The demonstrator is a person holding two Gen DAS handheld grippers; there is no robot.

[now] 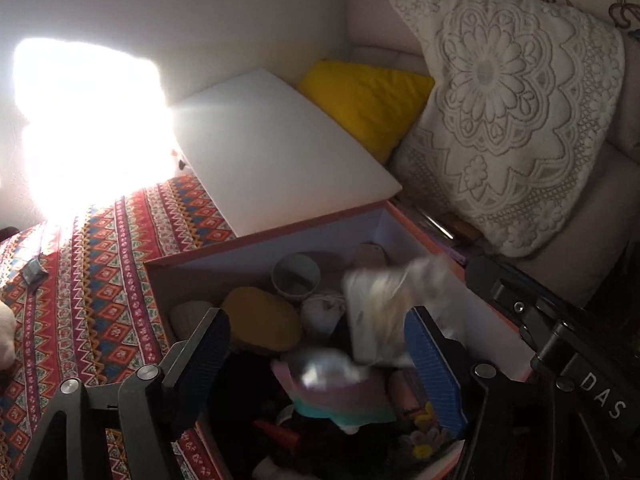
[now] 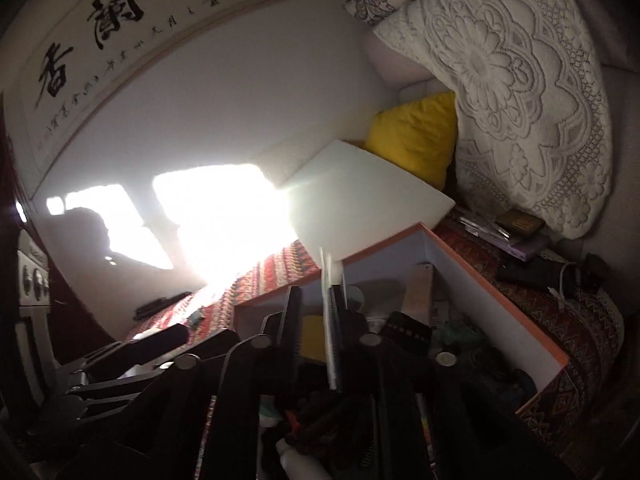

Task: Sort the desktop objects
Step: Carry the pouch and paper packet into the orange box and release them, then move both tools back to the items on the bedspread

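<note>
An orange-rimmed open box (image 1: 404,216) with white walls stands on a patterned cloth and holds several items: a grey cup (image 1: 296,278), a yellow oval object (image 1: 260,318), a pink and teal item (image 1: 340,396). My left gripper (image 1: 316,356) is open above the box. A blurred clear packet (image 1: 384,312) is in mid-air beside its right blue pad, touching neither pad firmly. In the right wrist view my right gripper (image 2: 320,320) hovers over the same box (image 2: 500,280); a thin white flat object (image 2: 330,320) stands beside its right finger, with a gap to the left finger.
The box's white lid (image 1: 280,148) leans behind it. A yellow cushion (image 1: 368,100) and a lace pillow (image 1: 516,100) lie on the sofa at right. Books and cables (image 2: 520,236) lie right of the box. Bright sun glare (image 1: 88,120) covers the left.
</note>
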